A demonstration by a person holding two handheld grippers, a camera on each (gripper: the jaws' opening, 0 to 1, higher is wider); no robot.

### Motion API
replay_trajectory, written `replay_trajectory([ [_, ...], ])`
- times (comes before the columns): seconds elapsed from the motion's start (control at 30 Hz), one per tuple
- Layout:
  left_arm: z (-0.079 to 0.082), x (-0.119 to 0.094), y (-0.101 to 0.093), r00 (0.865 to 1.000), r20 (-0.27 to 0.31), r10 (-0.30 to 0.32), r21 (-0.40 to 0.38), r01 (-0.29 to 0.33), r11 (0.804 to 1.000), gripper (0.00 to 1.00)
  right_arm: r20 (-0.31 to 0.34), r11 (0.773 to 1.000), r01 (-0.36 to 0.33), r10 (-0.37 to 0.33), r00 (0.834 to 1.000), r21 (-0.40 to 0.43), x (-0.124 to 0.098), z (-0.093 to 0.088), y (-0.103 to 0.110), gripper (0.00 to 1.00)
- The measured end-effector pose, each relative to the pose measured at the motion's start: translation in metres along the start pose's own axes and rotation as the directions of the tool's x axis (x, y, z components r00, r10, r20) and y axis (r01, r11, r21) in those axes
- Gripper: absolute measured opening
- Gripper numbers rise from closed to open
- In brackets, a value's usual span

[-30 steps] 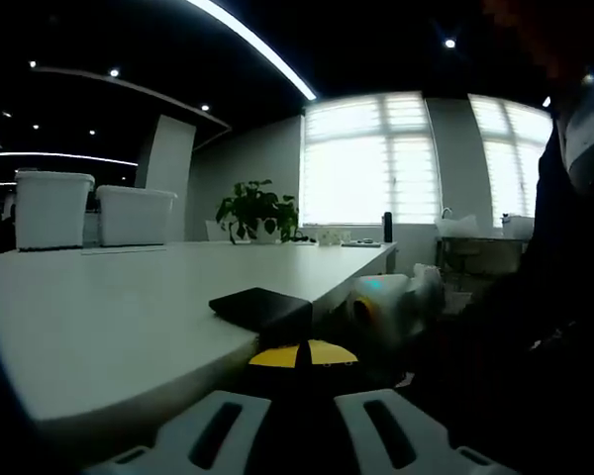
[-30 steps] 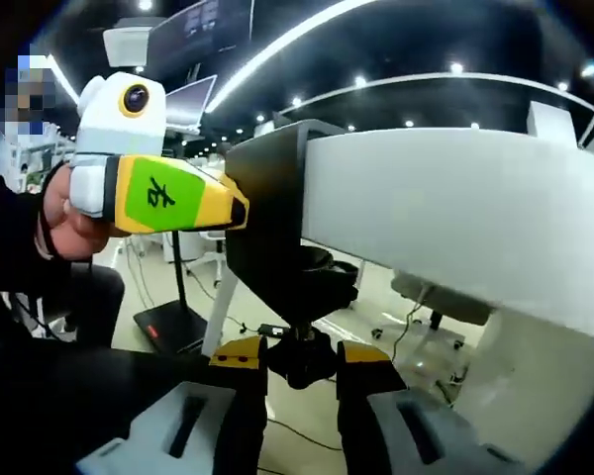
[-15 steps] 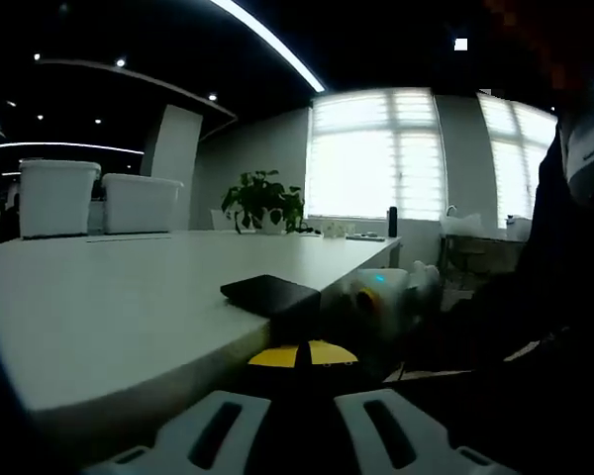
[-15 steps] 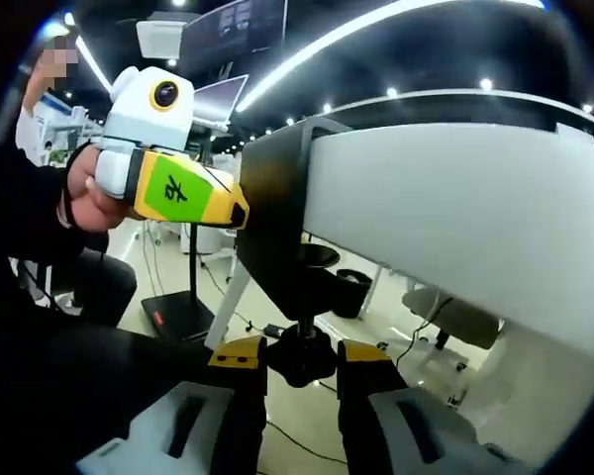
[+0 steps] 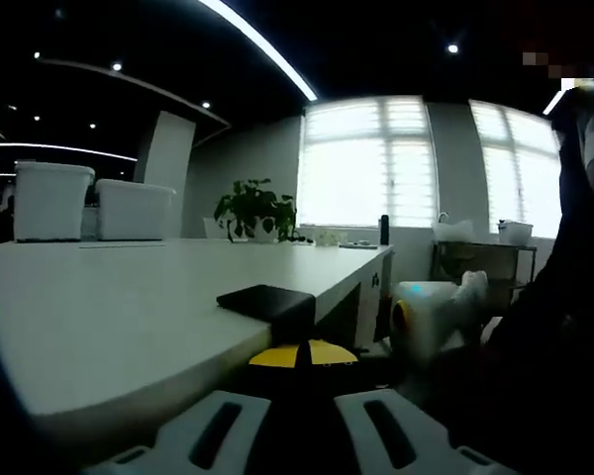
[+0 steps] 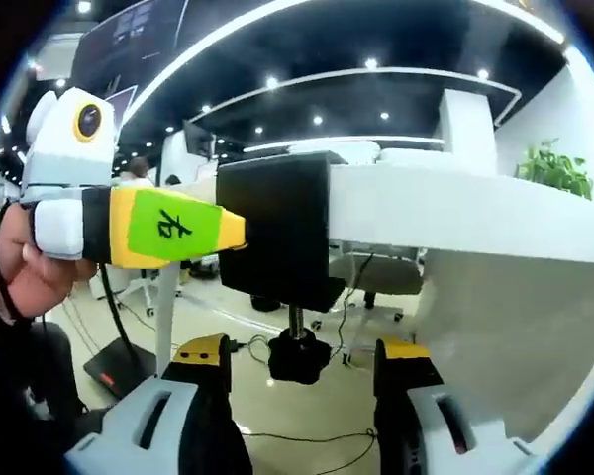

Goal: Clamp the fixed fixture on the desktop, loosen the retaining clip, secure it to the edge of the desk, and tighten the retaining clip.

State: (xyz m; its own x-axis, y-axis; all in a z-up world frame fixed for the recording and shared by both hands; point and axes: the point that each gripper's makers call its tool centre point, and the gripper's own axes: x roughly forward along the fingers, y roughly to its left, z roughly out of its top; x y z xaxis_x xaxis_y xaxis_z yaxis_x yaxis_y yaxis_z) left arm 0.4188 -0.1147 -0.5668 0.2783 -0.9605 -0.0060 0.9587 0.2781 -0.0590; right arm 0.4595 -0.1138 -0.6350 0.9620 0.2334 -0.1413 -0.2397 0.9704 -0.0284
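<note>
The black fixture (image 6: 277, 233) sits clamped over the edge of the white desk (image 6: 426, 213), its screw knob (image 6: 297, 358) hanging below. My right gripper (image 6: 304, 354) is open, its yellow-tipped jaws standing wide on either side of the knob without touching it. The yellow-and-green left gripper (image 6: 240, 230), held in a hand (image 6: 25, 282), presses its tip against the fixture's side. In the left gripper view the fixture's top plate (image 5: 267, 302) lies on the desk (image 5: 129, 297), and my left gripper (image 5: 302, 352) is shut on it. The white right gripper (image 5: 431, 317) shows below the desk edge.
Two white bins (image 5: 49, 208) (image 5: 134, 215) and a potted plant (image 5: 257, 208) stand at the desk's far end. A cart (image 5: 475, 262) is by the windows. Under the desk are an office chair (image 6: 376, 272) and floor cables (image 6: 307, 435).
My right gripper's jaws have spread apart off the screw knob and its view has swung to face the desk edge. The left gripper keeps hold of the fixture.
</note>
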Motion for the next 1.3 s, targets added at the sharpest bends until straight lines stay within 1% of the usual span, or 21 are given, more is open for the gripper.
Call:
replay_trajectory([
  [0.1, 0.000, 0.000, 0.000, 1.000, 0.004, -0.005, 0.012, 0.005, 1.000, 0.02, -0.020, 0.997, 0.072, -0.072, 0.997, 0.008, 0.007, -0.003, -0.005, 0.54],
  [0.13, 0.001, 0.000, -0.002, 1.000, 0.006, -0.006, 0.016, 0.006, 1.000, 0.02, -0.040, 0.995, 0.093, -0.094, 0.995, -0.023, 0.008, -0.007, -0.008, 0.53],
  [0.2, 0.002, 0.000, -0.003, 1.000, 0.010, -0.008, 0.018, 0.008, 1.000, 0.02, -0.042, 0.995, 0.092, -0.094, 0.995, -0.027, 0.011, -0.008, -0.007, 0.48],
  [0.23, 0.002, 0.000, -0.003, 1.000, 0.010, -0.008, 0.019, 0.008, 1.000, 0.02, -0.051, 0.995, 0.099, -0.100, 0.994, -0.015, 0.018, -0.010, -0.013, 0.43],
  [0.3, 0.002, 0.000, -0.004, 1.000, 0.011, -0.007, 0.018, 0.007, 1.000, 0.02, -0.051, 0.994, 0.107, -0.109, 0.993, -0.038, 0.019, -0.010, -0.014, 0.24],
  [0.33, 0.003, 0.000, -0.004, 1.000, 0.013, -0.007, 0.018, 0.007, 1.000, 0.02, -0.026, 0.995, 0.078, -0.079, 0.996, -0.060, 0.021, -0.003, -0.013, 0.24],
  [0.37, 0.003, 0.000, -0.004, 1.000, 0.014, -0.008, 0.018, 0.007, 1.000, 0.02, -0.054, 0.995, 0.094, -0.096, 0.994, -0.039, 0.018, -0.010, -0.014, 0.25],
  [0.5, 0.003, 0.000, -0.006, 1.000, 0.016, -0.008, 0.028, 0.007, 1.000, 0.02, -0.049, 0.999, 0.042, -0.043, 0.998, -0.034, 0.015, -0.010, -0.013, 0.24],
  [0.6, 0.004, 0.000, -0.007, 1.000, 0.019, -0.002, 0.029, 0.002, 1.000, 0.02, -0.029, 0.995, -0.091, 0.090, 0.996, -0.037, 0.014, -0.008, -0.003, 0.24],
  [0.7, 0.004, 0.001, -0.008, 1.000, 0.018, 0.005, 0.028, -0.006, 1.000, 0.02, -0.035, 0.972, -0.215, 0.212, 0.977, -0.100, 0.013, -0.009, -0.003, 0.24],
  [0.77, 0.004, 0.001, -0.010, 1.000, 0.016, 0.011, 0.044, -0.012, 0.999, 0.02, -0.039, 0.951, -0.271, 0.268, 0.963, -0.147, 0.012, -0.008, -0.001, 0.24],
  [0.8, 0.004, 0.001, -0.010, 1.000, 0.016, 0.012, 0.044, -0.012, 0.999, 0.02, -0.041, 0.948, -0.280, 0.278, 0.960, -0.151, 0.012, -0.008, 0.000, 0.24],
  [0.9, 0.005, 0.001, -0.010, 1.000, 0.007, 0.017, 0.050, -0.018, 0.999, 0.02, -0.039, 0.916, -0.359, 0.358, 0.933, -0.179, 0.013, -0.006, 0.007, 0.24],
  [0.97, 0.005, 0.001, -0.011, 1.000, -0.001, 0.020, 0.051, -0.020, 0.998, 0.02, -0.037, 0.889, -0.425, 0.426, 0.904, -0.167, 0.013, -0.006, 0.013, 0.24],
  [1.0, 0.005, 0.002, -0.012, 1.000, -0.004, 0.022, 0.053, -0.022, 0.998, 0.02, -0.036, 0.870, -0.459, 0.461, 0.887, -0.182, 0.012, -0.006, 0.016, 0.24],
  [1.07, 0.005, 0.002, -0.012, 1.000, -0.010, 0.027, 0.057, -0.026, 0.998, 0.02, -0.033, 0.843, -0.501, 0.505, 0.862, -0.196, 0.010, -0.006, 0.016, 0.24],
  [1.1, 0.005, 0.002, -0.012, 1.000, -0.011, 0.028, 0.054, -0.027, 0.998, 0.02, -0.034, 0.835, -0.513, 0.517, 0.855, -0.199, 0.010, -0.006, 0.017, 0.24],
  [1.13, 0.004, 0.002, -0.011, 1.000, -0.012, 0.027, 0.048, -0.027, 0.998, 0.02, -0.033, 0.831, -0.517, 0.523, 0.852, -0.205, 0.009, -0.006, 0.016, 0.24],
  [1.17, 0.004, 0.002, -0.011, 1.000, -0.012, 0.027, 0.045, -0.026, 0.999, 0.02, -0.036, 0.816, -0.529, 0.537, 0.843, -0.232, 0.010, -0.008, 0.014, 0.25],
  [1.2, 0.004, 0.003, -0.011, 1.000, -0.014, 0.027, 0.042, -0.027, 0.999, 0.02, -0.027, 0.816, -0.530, 0.540, 0.842, -0.230, 0.010, -0.008, 0.015, 0.25],
  [1.3, 0.003, 0.005, -0.012, 0.999, -0.022, 0.028, 0.044, -0.027, 0.999, 0.02, -0.017, 0.830, -0.509, 0.519, 0.854, -0.229, 0.014, -0.007, 0.011, 0.25],
])
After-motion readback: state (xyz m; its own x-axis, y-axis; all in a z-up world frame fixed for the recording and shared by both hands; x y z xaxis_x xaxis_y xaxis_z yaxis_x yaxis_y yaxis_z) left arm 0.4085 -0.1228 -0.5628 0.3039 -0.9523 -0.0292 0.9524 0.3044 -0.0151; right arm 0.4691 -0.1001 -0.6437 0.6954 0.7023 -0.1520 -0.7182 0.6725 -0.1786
